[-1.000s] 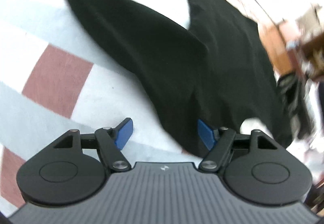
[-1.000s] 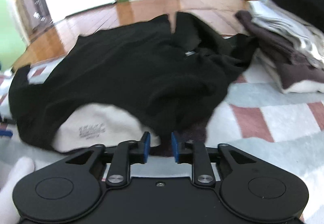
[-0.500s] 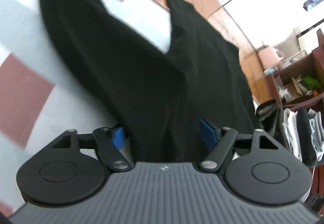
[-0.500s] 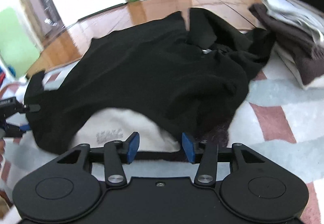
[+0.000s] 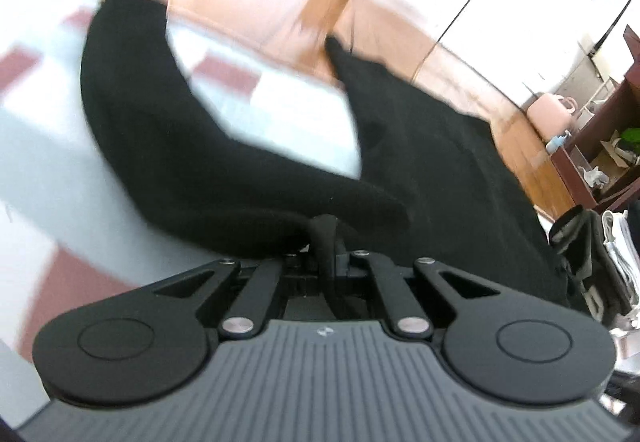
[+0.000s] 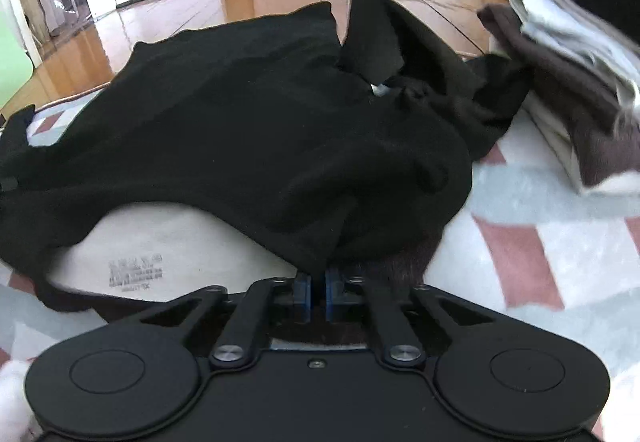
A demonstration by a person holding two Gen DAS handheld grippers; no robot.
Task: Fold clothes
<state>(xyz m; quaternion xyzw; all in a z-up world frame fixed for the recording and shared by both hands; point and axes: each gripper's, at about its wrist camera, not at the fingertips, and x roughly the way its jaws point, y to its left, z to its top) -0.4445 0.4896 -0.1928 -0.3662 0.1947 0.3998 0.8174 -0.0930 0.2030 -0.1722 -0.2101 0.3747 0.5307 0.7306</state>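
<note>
Two grippers, both clamped on the hem of one black garment (image 6: 248,130), spread on a checked rug (image 6: 532,242).

Left gripper (image 5: 326,262): fingers have just been closing and now pinch a bunched fold of black cloth between them. Right gripper (image 6: 318,292): fingers have just been closing too; the blue pads meet on the hem edge, near a pale inner lining (image 6: 172,242) with a printed label. Judgement: fabric looks thick, soft, matte, fleece-like; limp, moderately light, not slippery, not fragile. It should drape and sag between the two holds, so gripping at the hem corners, well apart, seems best for an even fold. Sleeve (image 5: 132,90) trails loose to the left. Folded stack (image 6: 568,74) sits just beside the garment, right side. Wooden floor (image 6: 240,2) lies beyond the rug.
</note>
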